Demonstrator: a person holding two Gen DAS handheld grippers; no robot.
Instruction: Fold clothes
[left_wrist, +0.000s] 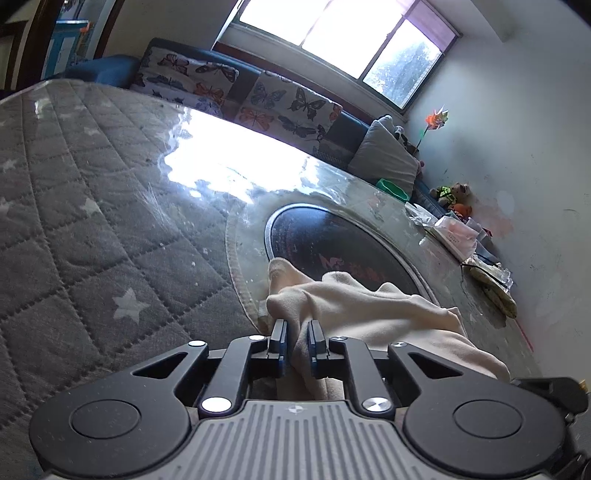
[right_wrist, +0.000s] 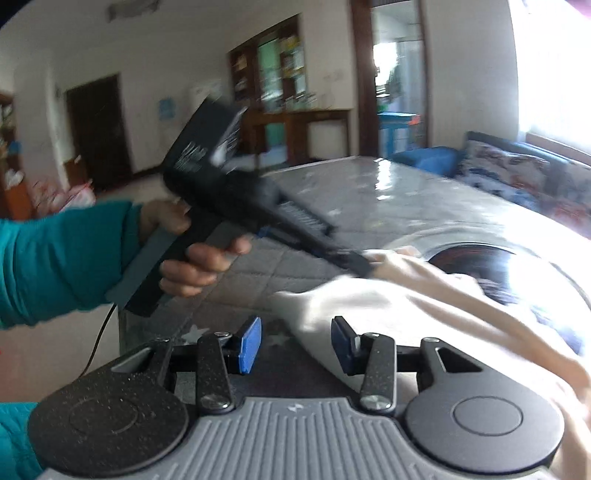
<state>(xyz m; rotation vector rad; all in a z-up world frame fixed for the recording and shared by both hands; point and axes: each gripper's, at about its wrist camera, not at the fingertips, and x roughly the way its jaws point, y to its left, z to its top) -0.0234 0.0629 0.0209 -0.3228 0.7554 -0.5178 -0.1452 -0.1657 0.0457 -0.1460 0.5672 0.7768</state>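
Living-room setup: a big desk (left_wrist: 92, 206) with a grey quilted star cover under clear plastic, a round black inset (left_wrist: 332, 247) sunk in its middle, and a butterfly-print sofa (left_wrist: 229, 92) behind it under the window. The cream garment (left_wrist: 369, 302) lies bunched across the near rim of that inset, not flat and with no clean fold showing. The left tool (left_wrist: 297, 343) is clenched on a gathered bit of the garment's edge, probably to lift and spread it. In the right wrist view, the left hand (right_wrist: 192, 254) grips that tool's handle. The right tool (right_wrist: 297, 341) is spread apart with nothing between its blue pads (right_wrist: 251, 341), sitting just beside the cloth, likely lining up for a second corner.
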